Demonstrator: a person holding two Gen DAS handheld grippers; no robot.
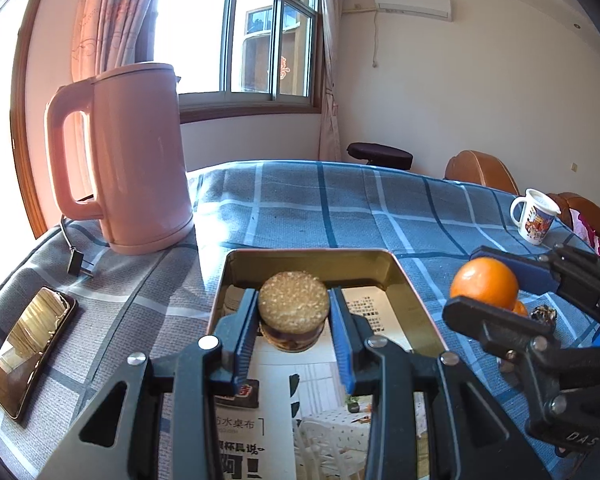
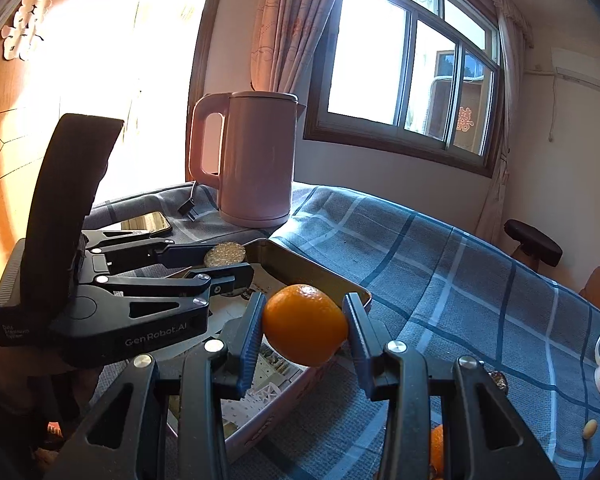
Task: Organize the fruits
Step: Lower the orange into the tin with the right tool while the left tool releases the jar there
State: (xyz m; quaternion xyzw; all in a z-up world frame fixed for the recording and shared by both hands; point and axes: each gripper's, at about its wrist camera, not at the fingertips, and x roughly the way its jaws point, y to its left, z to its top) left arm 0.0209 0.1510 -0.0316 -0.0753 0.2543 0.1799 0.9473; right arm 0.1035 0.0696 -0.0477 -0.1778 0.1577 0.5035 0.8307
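My left gripper (image 1: 293, 312) is shut on a round brown sesame cake (image 1: 293, 308) and holds it over the open metal tin (image 1: 414, 296), whose floor is lined with printed paper. My right gripper (image 2: 305, 326) is shut on an orange (image 2: 305, 324) and holds it above the tin's near right edge (image 2: 356, 294). In the left wrist view the right gripper (image 1: 480, 280) with the orange (image 1: 483, 286) is to the right of the tin. A second orange (image 2: 437, 446) lies on the cloth below the right gripper, partly hidden.
A pink kettle (image 1: 140, 160) with its plug (image 1: 78, 264) stands at the back left. A phone (image 1: 30, 348) lies at the left. A printed mug (image 1: 534, 216) stands at the far right. A small dark wrapped item (image 1: 544, 315) and a pale nut (image 2: 590, 428) lie on the blue checked cloth.
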